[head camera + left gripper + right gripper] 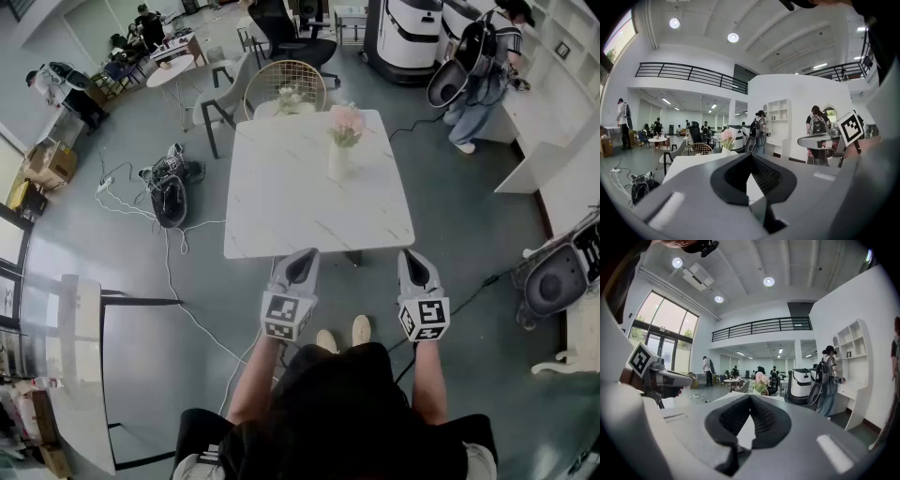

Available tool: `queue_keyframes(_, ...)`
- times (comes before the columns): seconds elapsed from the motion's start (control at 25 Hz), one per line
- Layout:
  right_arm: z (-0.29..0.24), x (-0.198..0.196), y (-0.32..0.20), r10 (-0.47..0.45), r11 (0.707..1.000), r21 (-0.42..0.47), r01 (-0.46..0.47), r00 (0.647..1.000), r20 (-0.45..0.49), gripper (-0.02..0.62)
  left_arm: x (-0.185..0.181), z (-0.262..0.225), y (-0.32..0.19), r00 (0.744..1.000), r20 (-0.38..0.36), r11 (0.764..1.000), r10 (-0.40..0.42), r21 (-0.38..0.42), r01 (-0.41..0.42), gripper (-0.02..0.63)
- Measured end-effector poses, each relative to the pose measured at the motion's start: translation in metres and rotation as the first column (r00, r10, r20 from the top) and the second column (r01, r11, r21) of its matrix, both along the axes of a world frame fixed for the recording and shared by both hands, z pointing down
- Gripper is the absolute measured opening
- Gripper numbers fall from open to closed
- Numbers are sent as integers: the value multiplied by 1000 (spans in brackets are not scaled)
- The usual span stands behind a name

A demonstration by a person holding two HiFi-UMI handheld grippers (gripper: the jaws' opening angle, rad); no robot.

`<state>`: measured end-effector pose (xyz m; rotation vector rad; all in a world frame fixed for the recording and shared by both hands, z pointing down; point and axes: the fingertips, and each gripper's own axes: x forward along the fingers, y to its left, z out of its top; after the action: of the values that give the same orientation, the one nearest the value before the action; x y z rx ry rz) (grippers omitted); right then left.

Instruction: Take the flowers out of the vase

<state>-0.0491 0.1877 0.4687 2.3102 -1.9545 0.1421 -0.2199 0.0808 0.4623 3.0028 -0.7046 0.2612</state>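
Overhead, the head view shows the white table (pixel 281 202) with the vase (pixel 337 161) upright on its far right part and the pink flowers (pixel 346 122) standing in it. The left gripper (pixel 302 254) and right gripper (pixel 415 255) are side by side at the table's near edge, well apart from the vase. That view does not settle how the jaws stand, but the gripper views do. In the left gripper view, the left gripper (pixel 750 154) has its dark pads meeting at the tips, with nothing between them and only white tabletop showing through the gap lower down. The right gripper view shows the same for the right gripper (pixel 750 395): jaws together, empty. Each gripper view also shows the flowers (pixel 727 136) (pixel 761 378) from the side, small and beyond the tips, across the tabletop. Only the head view gives the wire-backed chair (pixel 285 86) at the table's far edge and the cables (pixel 169 183) on the floor to the left. Only the gripper views show the balcony railing (pixel 691 75) and the ceiling lights (pixel 769 281).
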Motion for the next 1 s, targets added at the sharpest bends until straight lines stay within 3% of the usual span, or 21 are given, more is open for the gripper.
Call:
queue_keyframes(0.68, -7, 2, -22, -2, 1000, 12, 2, 1000, 12, 3, 9, -2, -21, 1000, -15, 1000, 24, -2, -24, 8)
queue_keyframes(1.0, -4, 36, -43, -16, 1000, 18, 15, 999, 34, 3, 37, 3, -43, 1000, -6, 1000, -3, -7, 3, 8)
